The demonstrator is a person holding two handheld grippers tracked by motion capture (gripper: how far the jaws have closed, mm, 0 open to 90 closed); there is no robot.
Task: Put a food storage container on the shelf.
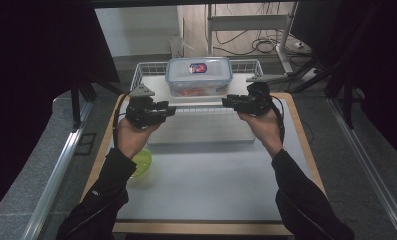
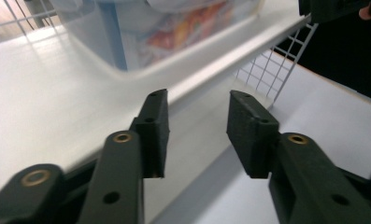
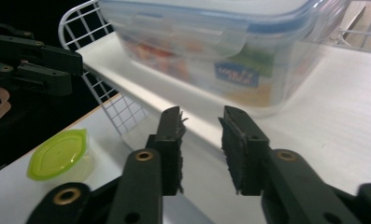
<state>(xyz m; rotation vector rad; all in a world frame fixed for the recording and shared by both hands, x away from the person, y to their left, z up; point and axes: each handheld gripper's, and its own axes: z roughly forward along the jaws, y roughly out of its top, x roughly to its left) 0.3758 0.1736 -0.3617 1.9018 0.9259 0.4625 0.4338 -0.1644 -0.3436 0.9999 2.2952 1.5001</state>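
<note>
A clear plastic box with a blue-rimmed lid stands on the white board of a wire basket at the far middle of the table. My left gripper is at the basket's front left corner and my right gripper at its front right, tips pointing toward each other. In the left gripper view the jaws of the left gripper are open, with the board's front edge just ahead and the box beyond. In the right gripper view the right gripper is open too, close before the box.
A small lime-green cup sits on the grey table top near my left forearm; the green cup also lies low left in the right gripper view. Dark curtains flank the table, and cables and metal legs lie on the floor behind.
</note>
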